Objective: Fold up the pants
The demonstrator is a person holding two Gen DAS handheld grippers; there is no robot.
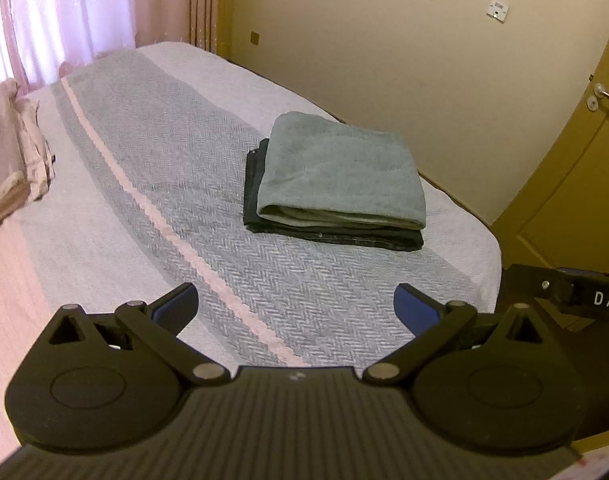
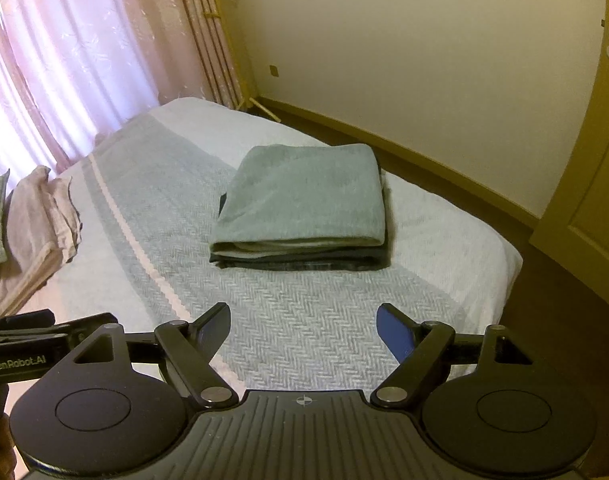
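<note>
Both claws, left claw (image 1: 296, 308) and right claw (image 2: 303, 330), are hanging open and empty, facing the folded pants (image 2: 304, 196) lying crosswise ahead on the bed (image 2: 304, 340), nearer the right.

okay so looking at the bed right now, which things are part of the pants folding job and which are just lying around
Part of the job:
- folded grey-green pants, on top of the stack
- folded dark pants beneath them
- left gripper and right gripper, both open, holding nothing

Just lying about:
- pink pillows
- striped bedspread
- curtains
- door

Folded pants (image 1: 340, 176) stacked on bed (image 1: 164, 184); pillows (image 1: 8, 152) left.
</note>
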